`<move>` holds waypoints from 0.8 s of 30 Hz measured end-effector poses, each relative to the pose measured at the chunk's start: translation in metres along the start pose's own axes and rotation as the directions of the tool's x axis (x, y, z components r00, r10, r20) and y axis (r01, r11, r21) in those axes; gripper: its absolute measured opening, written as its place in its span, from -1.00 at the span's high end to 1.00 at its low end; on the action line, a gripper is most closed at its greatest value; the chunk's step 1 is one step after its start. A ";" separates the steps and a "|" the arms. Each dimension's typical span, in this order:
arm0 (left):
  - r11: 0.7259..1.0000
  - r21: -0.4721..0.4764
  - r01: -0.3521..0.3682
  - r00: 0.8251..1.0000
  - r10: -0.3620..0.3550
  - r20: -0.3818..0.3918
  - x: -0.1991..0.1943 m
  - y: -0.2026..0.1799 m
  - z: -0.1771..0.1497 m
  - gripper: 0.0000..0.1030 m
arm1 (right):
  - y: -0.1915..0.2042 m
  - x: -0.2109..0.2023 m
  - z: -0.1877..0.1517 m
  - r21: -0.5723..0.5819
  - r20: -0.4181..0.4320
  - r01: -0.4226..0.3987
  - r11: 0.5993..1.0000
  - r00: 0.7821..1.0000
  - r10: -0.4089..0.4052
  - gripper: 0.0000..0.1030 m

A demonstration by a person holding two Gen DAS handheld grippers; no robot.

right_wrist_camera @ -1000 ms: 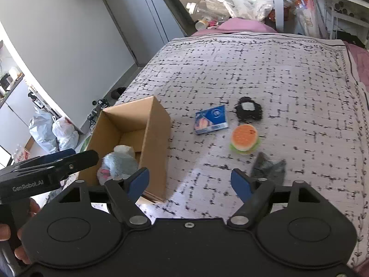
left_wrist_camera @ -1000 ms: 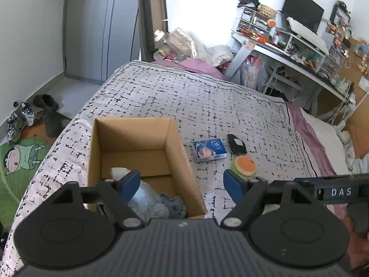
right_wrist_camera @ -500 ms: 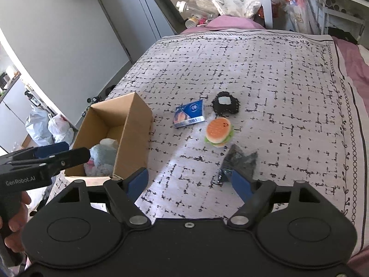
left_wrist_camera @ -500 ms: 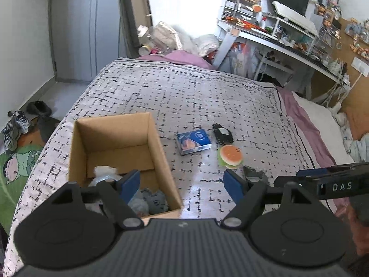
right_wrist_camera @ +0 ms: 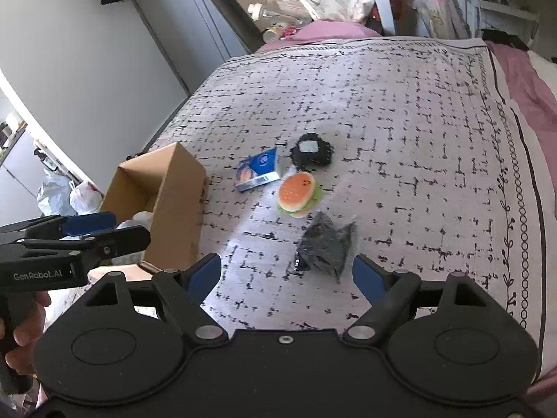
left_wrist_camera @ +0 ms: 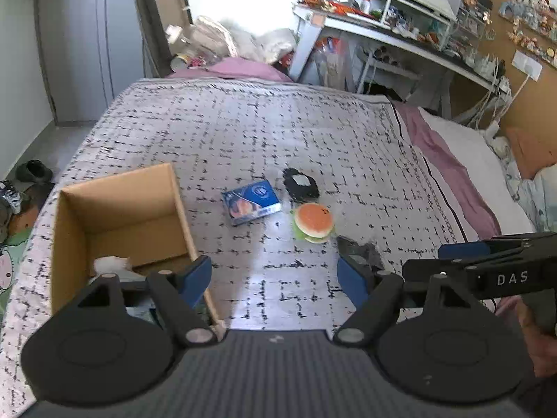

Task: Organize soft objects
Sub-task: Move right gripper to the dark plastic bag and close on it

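Note:
An open cardboard box stands on the bed at the left, with soft toys inside. To its right lie a blue packet, a black round soft item, a burger plush and a dark crumpled bag. My left gripper is open and empty, above the box's right wall. My right gripper is open and empty, just short of the dark bag.
The bed cover stretches far back. A cluttered desk stands at the back right, wardrobe doors at the left, shoes on the floor.
Both grippers have pulled back and risen, and swung right; the box and the items now sit farther away in both views. Both stay open.

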State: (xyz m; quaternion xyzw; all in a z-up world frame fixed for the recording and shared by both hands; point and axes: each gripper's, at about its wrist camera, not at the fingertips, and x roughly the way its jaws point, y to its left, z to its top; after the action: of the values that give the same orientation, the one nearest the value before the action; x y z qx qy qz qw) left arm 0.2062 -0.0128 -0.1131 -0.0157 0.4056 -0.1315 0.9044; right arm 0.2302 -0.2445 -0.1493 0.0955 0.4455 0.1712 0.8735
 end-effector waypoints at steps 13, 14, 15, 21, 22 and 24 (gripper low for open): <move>0.999 0.033 0.041 0.998 -0.040 -0.054 0.052 -0.017 0.012 -0.51 | -0.036 0.037 -0.005 0.131 0.004 0.003 0.991 1.000 -0.003 -0.40; 0.998 0.036 0.048 0.997 -0.045 -0.057 0.056 -0.017 0.013 -0.51 | -0.038 0.041 -0.005 0.144 0.004 0.003 0.990 1.000 -0.003 -0.40; 0.998 0.041 0.048 0.997 -0.045 -0.060 0.060 -0.016 0.014 -0.51 | -0.039 0.044 -0.005 0.154 0.004 0.004 0.988 1.000 -0.005 -0.40; 0.998 0.032 0.049 0.995 -0.046 -0.085 0.078 -0.012 0.019 -0.51 | -0.042 0.067 -0.004 0.187 -0.014 0.020 0.982 1.000 -0.018 -0.27; 0.998 0.031 0.052 0.995 -0.049 -0.087 0.081 -0.012 0.021 -0.51 | -0.040 0.071 -0.003 0.184 -0.019 0.023 0.983 1.000 -0.020 -0.26; 0.998 0.027 0.056 0.994 -0.054 -0.090 0.086 -0.013 0.023 -0.51 | -0.039 0.079 -0.002 0.181 -0.035 0.033 0.983 0.999 -0.027 -0.14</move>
State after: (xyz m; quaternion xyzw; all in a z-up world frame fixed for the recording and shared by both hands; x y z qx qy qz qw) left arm 0.2750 -0.0482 -0.1582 -0.0074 0.4432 -0.1630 0.8814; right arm 0.2800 -0.2506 -0.2219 0.1650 0.4749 0.1183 0.8563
